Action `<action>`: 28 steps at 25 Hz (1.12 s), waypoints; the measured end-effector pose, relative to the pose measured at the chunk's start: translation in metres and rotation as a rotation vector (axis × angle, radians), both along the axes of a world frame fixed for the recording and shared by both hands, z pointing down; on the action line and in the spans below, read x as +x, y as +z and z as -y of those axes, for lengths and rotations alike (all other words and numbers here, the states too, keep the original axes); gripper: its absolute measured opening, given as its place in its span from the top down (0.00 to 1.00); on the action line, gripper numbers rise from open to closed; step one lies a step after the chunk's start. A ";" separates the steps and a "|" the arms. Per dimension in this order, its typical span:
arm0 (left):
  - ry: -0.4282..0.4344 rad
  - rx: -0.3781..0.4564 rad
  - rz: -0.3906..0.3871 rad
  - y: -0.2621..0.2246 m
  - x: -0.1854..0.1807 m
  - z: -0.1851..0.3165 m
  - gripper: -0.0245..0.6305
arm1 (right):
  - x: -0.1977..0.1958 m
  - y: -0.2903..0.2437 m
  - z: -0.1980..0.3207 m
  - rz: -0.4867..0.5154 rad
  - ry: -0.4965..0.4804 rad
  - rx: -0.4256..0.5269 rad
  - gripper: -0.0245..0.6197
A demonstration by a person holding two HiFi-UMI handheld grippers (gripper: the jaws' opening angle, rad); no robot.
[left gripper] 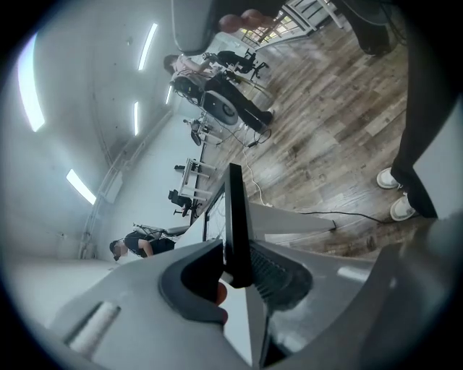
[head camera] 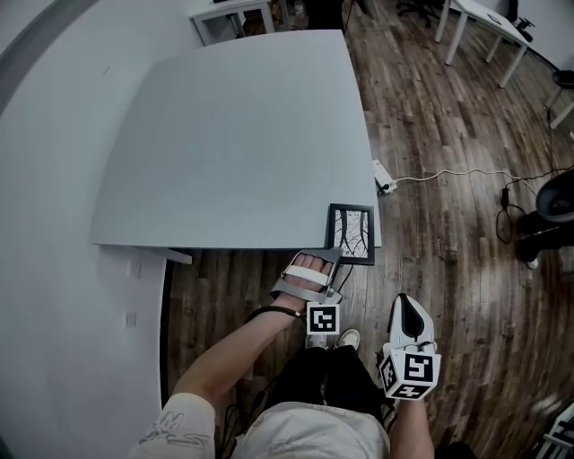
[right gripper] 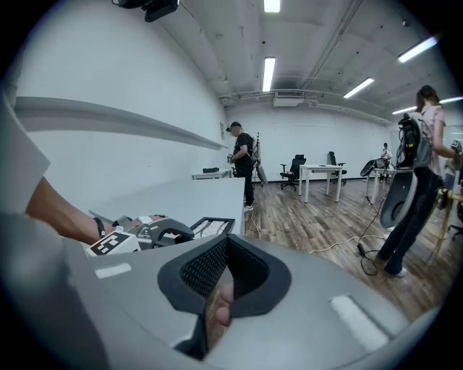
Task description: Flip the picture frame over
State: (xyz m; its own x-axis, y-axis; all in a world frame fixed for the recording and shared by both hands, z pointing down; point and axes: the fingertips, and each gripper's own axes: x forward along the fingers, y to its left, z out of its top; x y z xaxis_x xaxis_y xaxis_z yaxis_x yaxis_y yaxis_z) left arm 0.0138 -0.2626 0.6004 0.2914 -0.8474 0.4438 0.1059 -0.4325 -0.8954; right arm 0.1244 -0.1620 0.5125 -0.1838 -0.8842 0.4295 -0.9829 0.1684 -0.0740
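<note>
A small black picture frame (head camera: 351, 233) lies at the near right corner of the grey table (head camera: 233, 143), its picture of dark branching lines facing up and its near edge just past the table's rim. My left gripper (head camera: 330, 255) is shut on that near edge. In the left gripper view the frame (left gripper: 235, 217) stands edge-on between the jaws of the left gripper (left gripper: 239, 271). My right gripper (head camera: 405, 303) hangs lower, off the table over the floor, shut with nothing in it. In the right gripper view the right gripper (right gripper: 221, 289) faces the frame (right gripper: 210, 225).
A white power strip (head camera: 384, 176) with a cable lies on the wooden floor right of the table. White desks (head camera: 484, 22) stand at the back and a dark chair base (head camera: 556, 215) at the right. People (right gripper: 242, 162) stand farther off in the room.
</note>
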 end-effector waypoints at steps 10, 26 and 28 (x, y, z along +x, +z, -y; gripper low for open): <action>0.008 0.005 0.030 0.014 0.001 0.004 0.80 | 0.006 -0.037 -0.009 -0.038 0.082 0.234 0.92; 0.017 -0.106 -0.018 0.026 0.001 -0.005 0.54 | 0.002 -0.038 -0.002 0.012 0.026 0.240 0.92; 0.028 -0.157 -0.063 0.030 0.004 -0.013 0.51 | 0.001 -0.039 0.000 0.013 0.020 0.236 0.92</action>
